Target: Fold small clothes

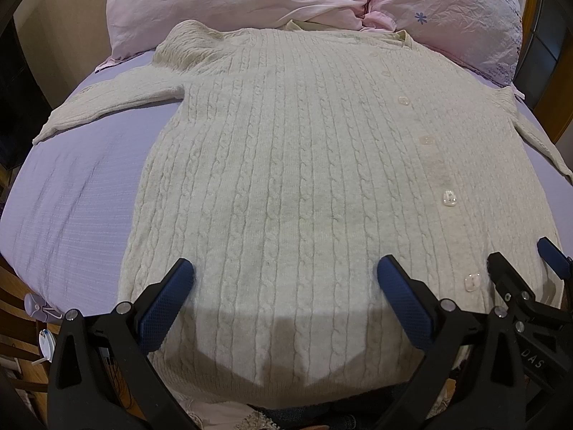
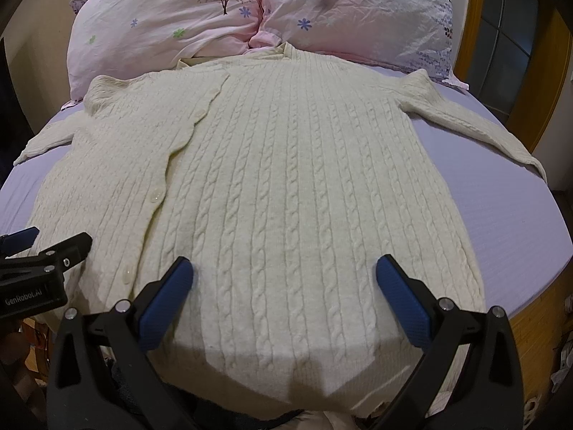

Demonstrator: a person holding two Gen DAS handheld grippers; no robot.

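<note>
Cream cable-knit cardigan (image 1: 286, 165), one item, laid flat and face up on a lilac bedsheet (image 1: 78, 193). Placket closed, with a row of clear buttons (image 1: 447, 199) running from collar to hem. Both sleeves spread out sideways: one sleeve (image 1: 107, 104) lies toward the left edge of the bed, the other sleeve (image 2: 472, 129) toward the right. Collar end touches two pink floral pillows (image 2: 250, 10) at the head of the bed; hem hangs at the near edge.

Left gripper (image 1: 284, 279): black frame, blue padded fingers (image 1: 168, 301), spread wide above the hem on the left half of the garment, nothing between them. Whether the fingertips touch the knit is hard to tell from this angle.

Right gripper (image 2: 284, 279): same build, likewise spread wide and holding nothing, over the hem on the right half. The two grippers sit side by side, near each other, each showing at the edge of the other's view.
</note>
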